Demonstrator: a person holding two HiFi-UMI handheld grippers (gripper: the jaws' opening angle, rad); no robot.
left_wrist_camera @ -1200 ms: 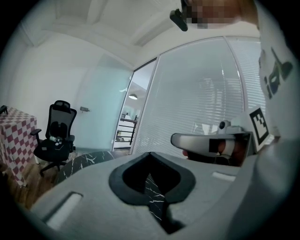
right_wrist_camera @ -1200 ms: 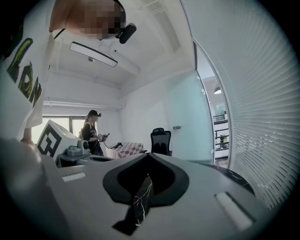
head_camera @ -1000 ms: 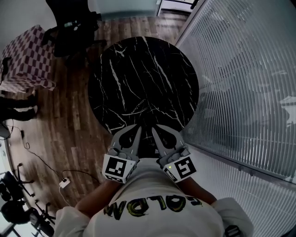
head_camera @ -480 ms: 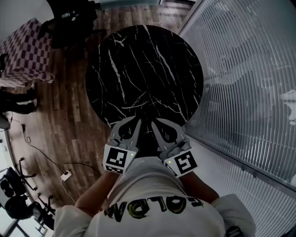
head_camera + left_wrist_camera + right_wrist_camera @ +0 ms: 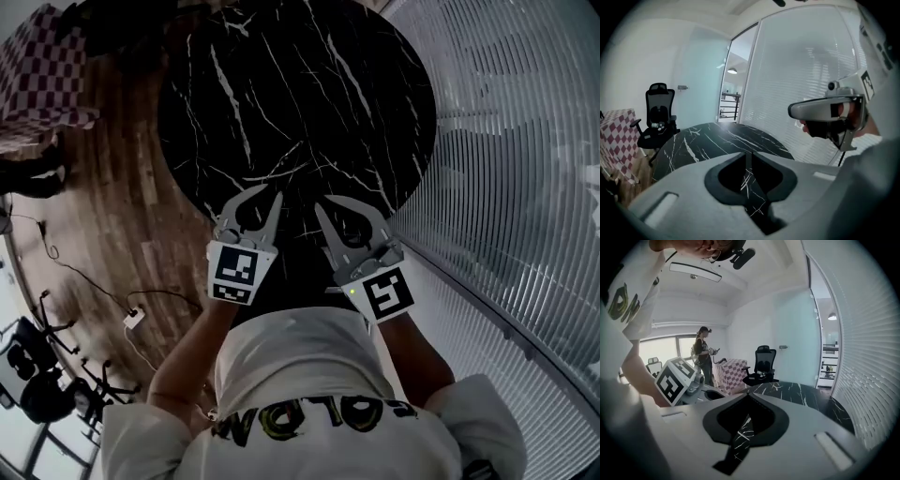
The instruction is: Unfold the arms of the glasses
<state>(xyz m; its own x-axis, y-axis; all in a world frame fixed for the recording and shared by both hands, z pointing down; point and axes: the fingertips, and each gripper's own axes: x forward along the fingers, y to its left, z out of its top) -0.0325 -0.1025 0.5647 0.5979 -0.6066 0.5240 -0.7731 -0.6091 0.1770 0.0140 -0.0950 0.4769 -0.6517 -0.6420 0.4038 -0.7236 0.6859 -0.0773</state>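
Both grippers sit side by side over the near edge of the table (image 5: pixel 300 94), angled forward and down at the black marble top. It looks like a ready stance, not a grip.

The left gripper (image 5: pixel 265 195) has its jaws opening. Its own view shows a thin slit between the tips, with only veined marble behind it and nothing held. My read is that it is being readied for a first grasp.

The right gripper (image 5: pixel 326 204) has its tips pressed together and is empty too. Through its loop you see table and nothing else.

And the glasses? No view shows them. The marble visible from the head camera is bare, and neither gripper view picks up a frame or an arm of one. They may lie under the grippers or outside the picture; I cannot say which.

So the unfolding has not begun — the glasses have to be found first. Then, I'd judge, one gripper should steady the frame while the other swings an arm out, which fits two grippers held this close together.

Beyond the table stand a chair (image 5: pixel 657 112) and the slatted blinds (image 5: pixel 525 187).
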